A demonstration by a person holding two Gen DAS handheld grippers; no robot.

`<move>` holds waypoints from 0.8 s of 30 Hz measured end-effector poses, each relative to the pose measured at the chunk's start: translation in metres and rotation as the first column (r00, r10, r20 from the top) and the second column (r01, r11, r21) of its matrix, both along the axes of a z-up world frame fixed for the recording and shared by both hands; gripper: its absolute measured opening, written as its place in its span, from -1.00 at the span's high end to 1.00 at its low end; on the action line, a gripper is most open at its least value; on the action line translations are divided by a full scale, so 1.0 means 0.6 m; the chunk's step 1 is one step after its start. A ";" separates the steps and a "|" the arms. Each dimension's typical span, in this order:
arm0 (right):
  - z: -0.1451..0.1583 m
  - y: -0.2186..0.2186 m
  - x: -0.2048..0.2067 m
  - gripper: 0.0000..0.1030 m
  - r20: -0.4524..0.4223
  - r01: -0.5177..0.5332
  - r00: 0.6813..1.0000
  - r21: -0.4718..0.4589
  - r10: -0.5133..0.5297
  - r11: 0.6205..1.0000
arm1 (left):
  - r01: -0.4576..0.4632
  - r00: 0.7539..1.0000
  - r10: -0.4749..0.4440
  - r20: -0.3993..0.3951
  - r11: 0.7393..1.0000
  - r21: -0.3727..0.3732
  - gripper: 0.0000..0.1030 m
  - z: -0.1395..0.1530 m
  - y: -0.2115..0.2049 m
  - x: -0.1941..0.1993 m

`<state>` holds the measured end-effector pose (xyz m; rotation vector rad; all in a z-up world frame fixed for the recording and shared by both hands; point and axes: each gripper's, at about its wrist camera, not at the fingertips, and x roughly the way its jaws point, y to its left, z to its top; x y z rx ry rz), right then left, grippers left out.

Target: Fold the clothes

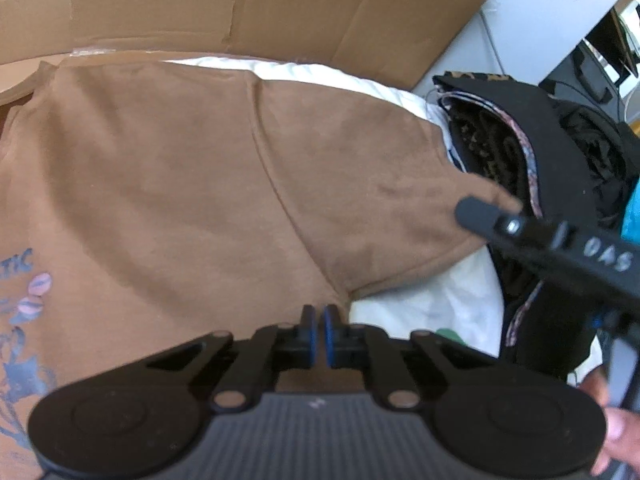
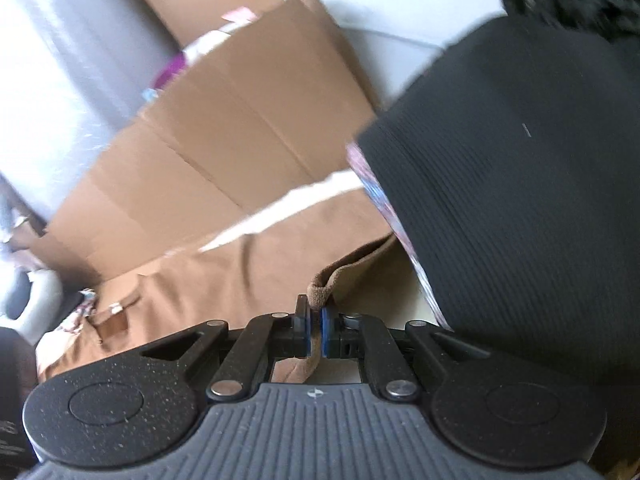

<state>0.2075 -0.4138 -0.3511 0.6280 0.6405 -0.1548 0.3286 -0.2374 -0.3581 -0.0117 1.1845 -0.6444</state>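
A flattened brown cardboard sheet point(image 1: 280, 4) lies at the back, with a white bed sheet point(image 1: 432, 304) in front of it. Spread across the white sheet is the brown cotton T-shirt point(image 1: 180, 184), chest up, a blue and pink print at its left edge. Just beside its sleeve sits a pile of black ribbed clothes point(image 2: 520, 184) with a patterned trim. The left gripper point(image 1: 319, 334) hangs over the shirt's side near the armpit, its blue pads drawn together with no cloth visible between them. The right gripper point(image 2: 314, 330) is clamped on the hemmed edge of the shirt's sleeve point(image 2: 320, 288), which stands up between its pads.
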 end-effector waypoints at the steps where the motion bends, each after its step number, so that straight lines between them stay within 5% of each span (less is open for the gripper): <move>1: 0.006 -0.002 0.005 0.95 0.012 -0.011 1.000 0.003 0.011 1.000 | -0.003 1.000 0.003 0.000 1.000 -0.003 0.93 -0.001 -0.003 0.001; 15: 0.036 0.015 0.035 0.95 0.079 -0.148 0.987 0.131 0.138 0.980 | -0.132 0.991 0.131 -0.019 0.986 -0.099 1.00 -0.022 0.016 -0.013; 24: 0.036 0.053 0.044 0.96 0.066 -0.231 0.973 0.166 0.223 0.959 | -0.328 0.944 0.315 -0.096 0.926 -0.187 1.00 -0.044 0.040 -0.034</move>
